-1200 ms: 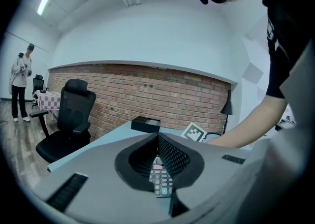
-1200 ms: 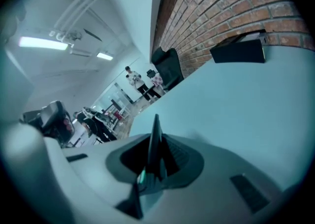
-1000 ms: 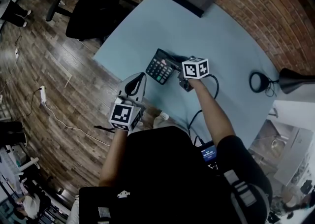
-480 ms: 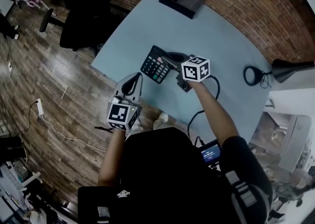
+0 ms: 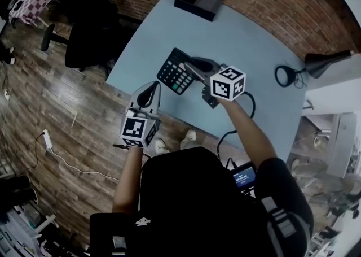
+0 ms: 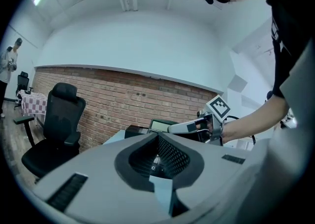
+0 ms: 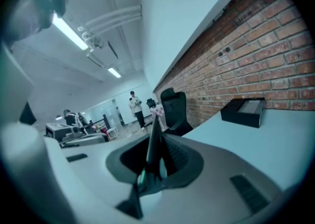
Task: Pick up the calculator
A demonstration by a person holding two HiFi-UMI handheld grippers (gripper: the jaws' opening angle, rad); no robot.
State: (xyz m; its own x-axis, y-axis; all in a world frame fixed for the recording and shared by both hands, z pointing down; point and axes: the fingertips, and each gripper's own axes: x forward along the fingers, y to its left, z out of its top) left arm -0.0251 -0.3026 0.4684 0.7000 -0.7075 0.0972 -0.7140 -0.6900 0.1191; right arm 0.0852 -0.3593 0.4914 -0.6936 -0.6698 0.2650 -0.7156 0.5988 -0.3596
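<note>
While right gripper point(image 5: 190, 64) clamps calculator point(image 5: 174, 75), left gripper point(image 5: 151, 87) closed.

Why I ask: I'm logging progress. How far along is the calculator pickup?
Done: the right claw is shut on the calculator, seen edge-on between its jaws in the right gripper view. In hand: the calculator hangs tilted above the table, apparently clear of it. Left: little, perhaps only carrying it away. The left claw is empty.
</note>
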